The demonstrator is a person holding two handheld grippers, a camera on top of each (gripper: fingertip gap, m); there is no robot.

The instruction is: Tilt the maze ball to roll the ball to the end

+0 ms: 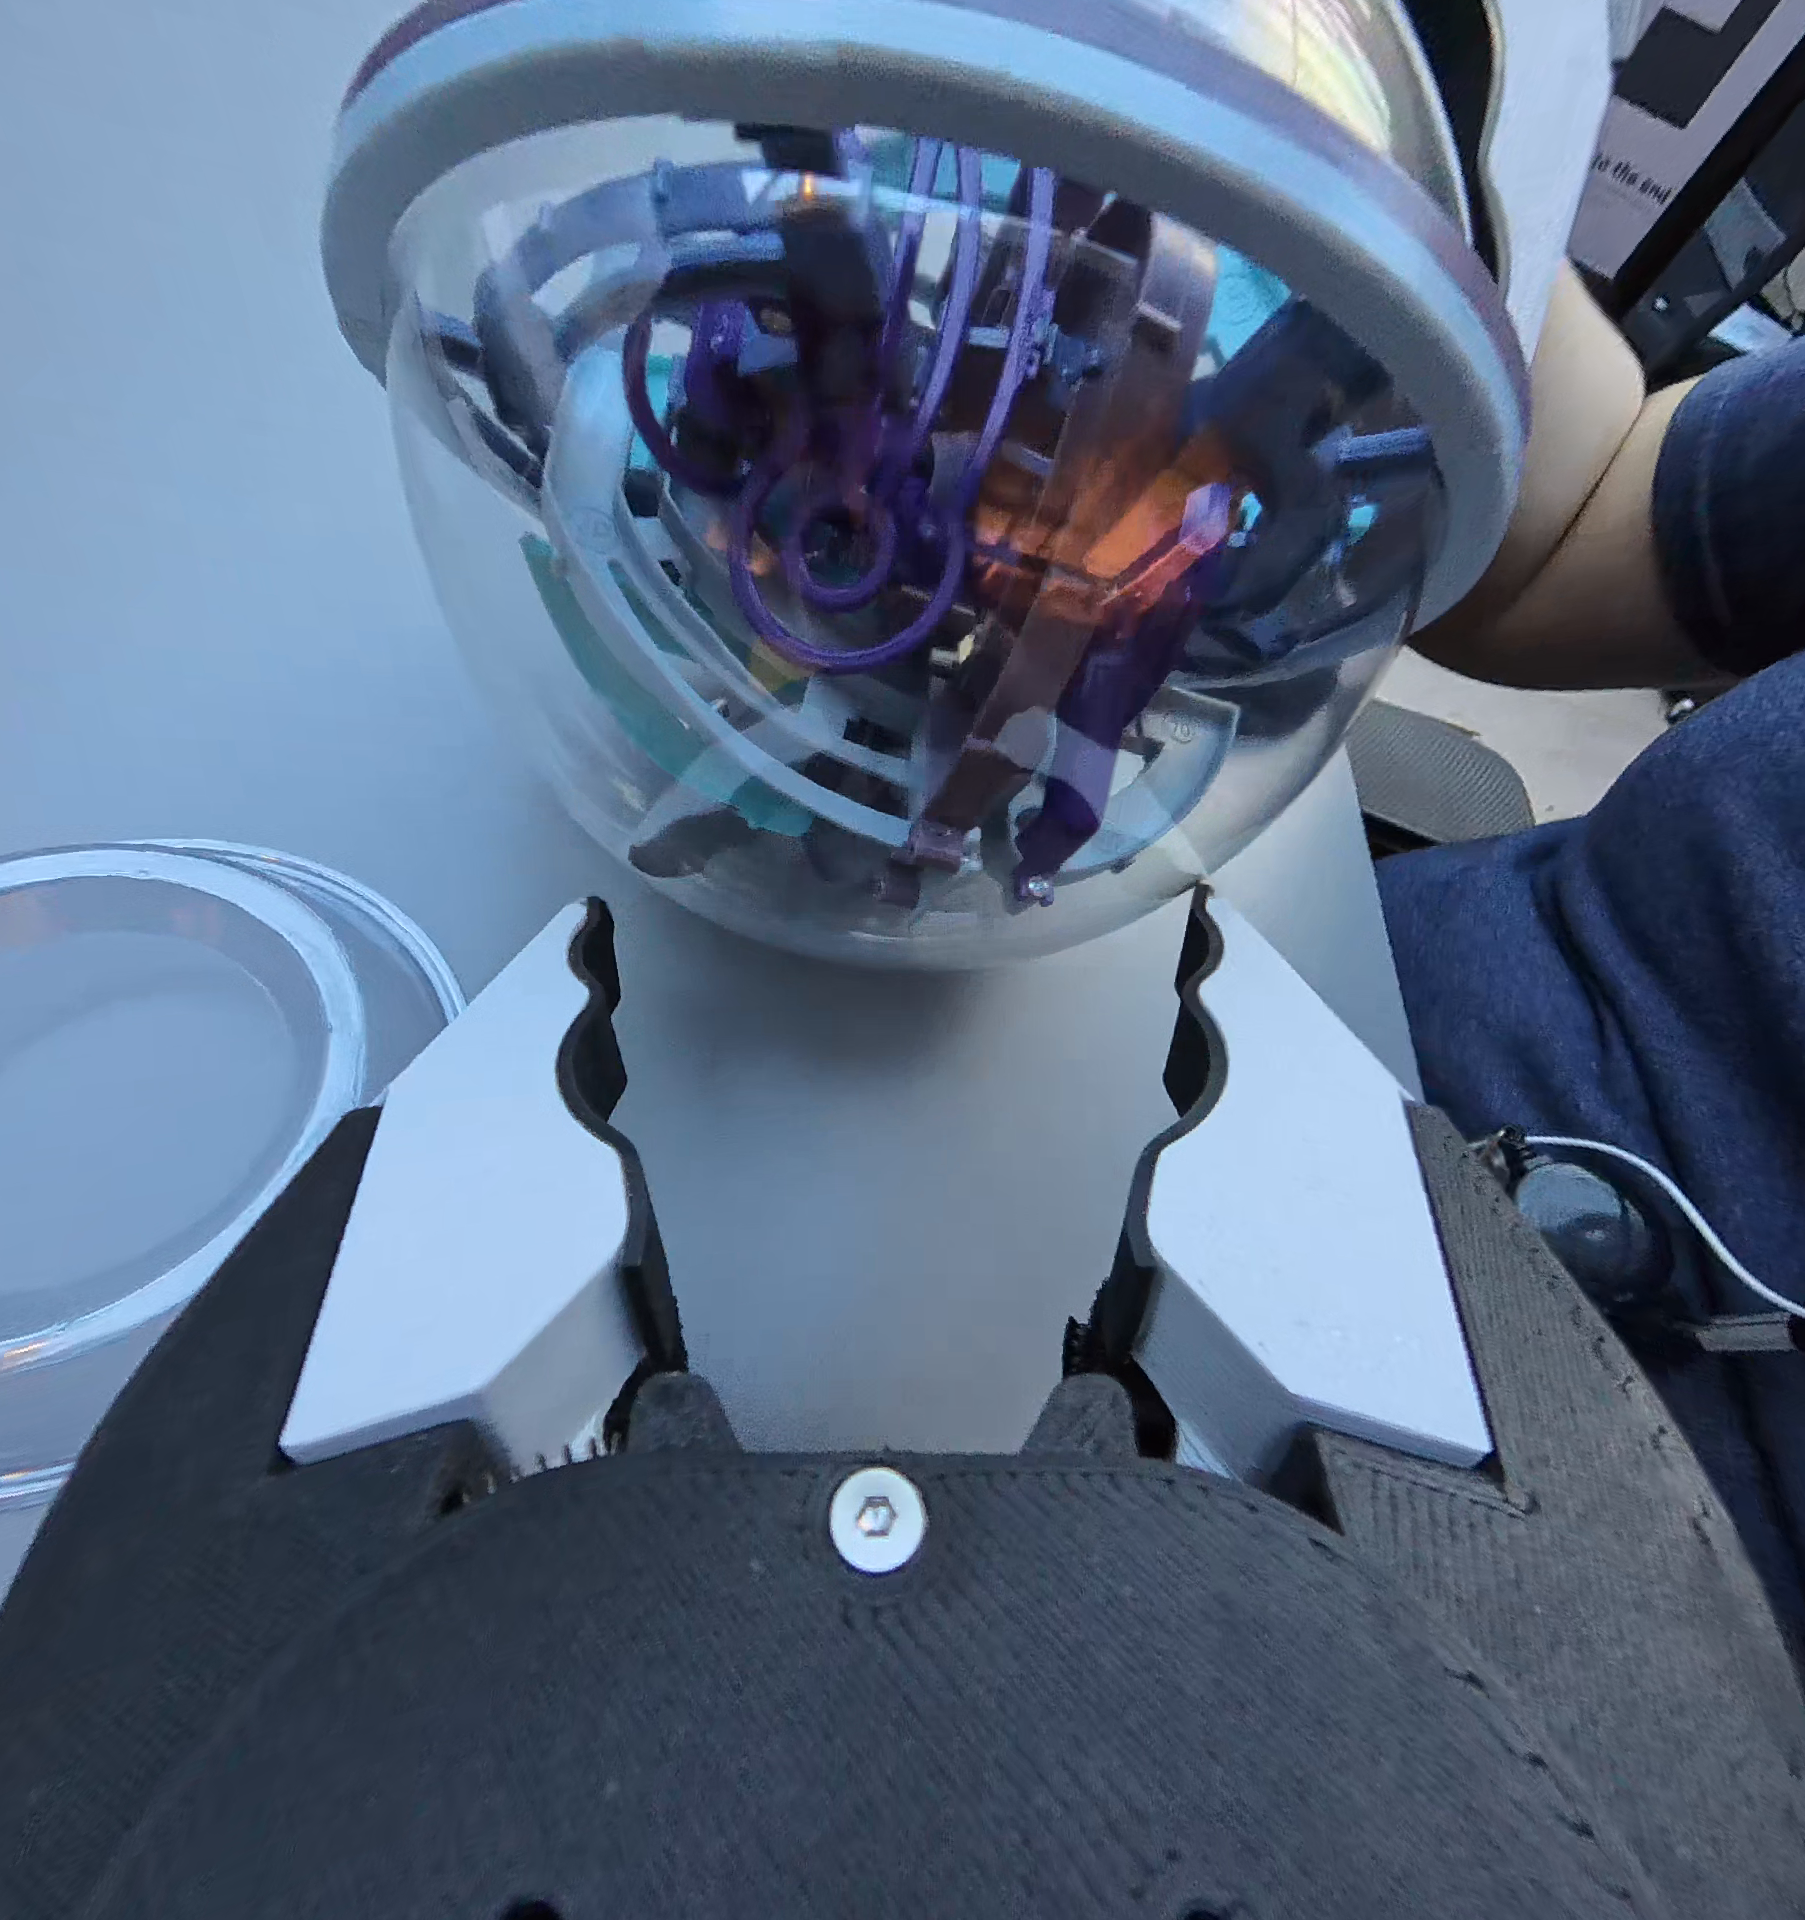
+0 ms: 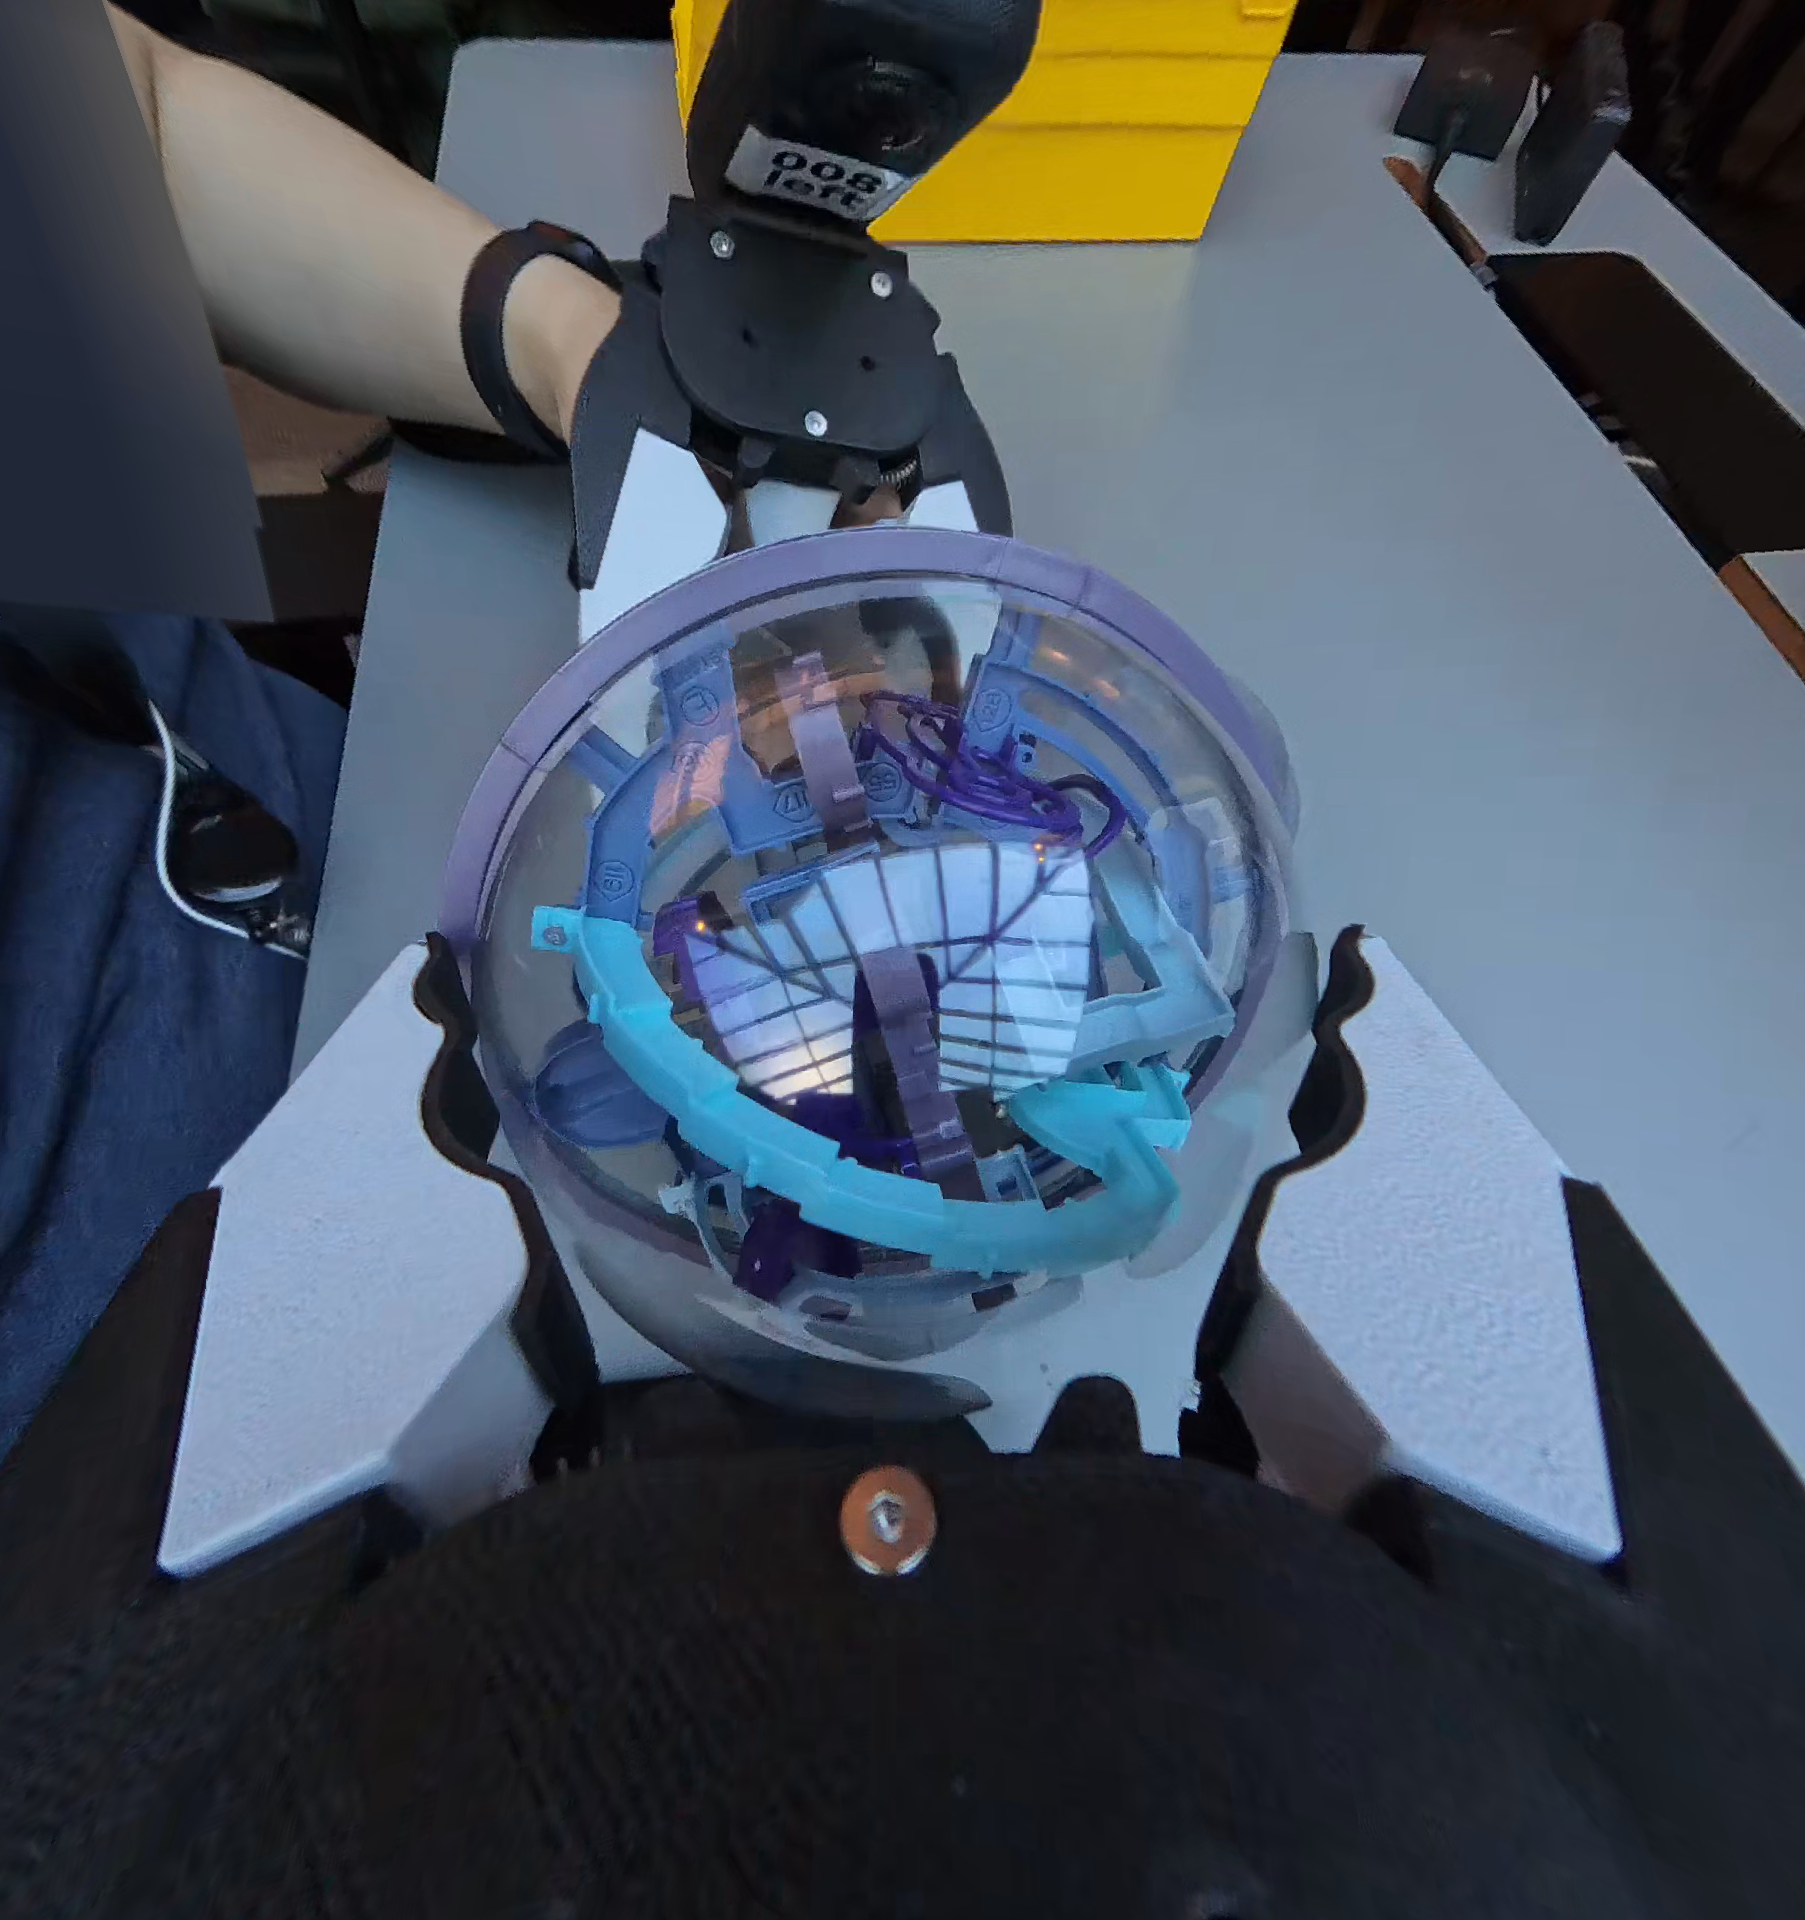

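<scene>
The maze ball (image 2: 867, 966) is a clear sphere with a purple-grey equator ring and blue, teal and purple tracks inside. My right gripper (image 2: 893, 951) is shut on it, one finger pressed against each side, and holds it above the grey table (image 2: 1397, 623). My left gripper (image 1: 893, 914) is open, its tips just under and before the ball (image 1: 877, 540); I cannot tell whether they touch it. In the right wrist view the left gripper (image 2: 789, 509) shows behind the ball with its tips hidden. I cannot make out the small ball inside.
A clear round dish (image 1: 150, 1143) lies on the table to the left of my left gripper. A yellow box (image 2: 1064, 125) stands at the far table edge. A person's forearm (image 2: 358, 312) and blue clothing (image 1: 1656, 1039) are close by.
</scene>
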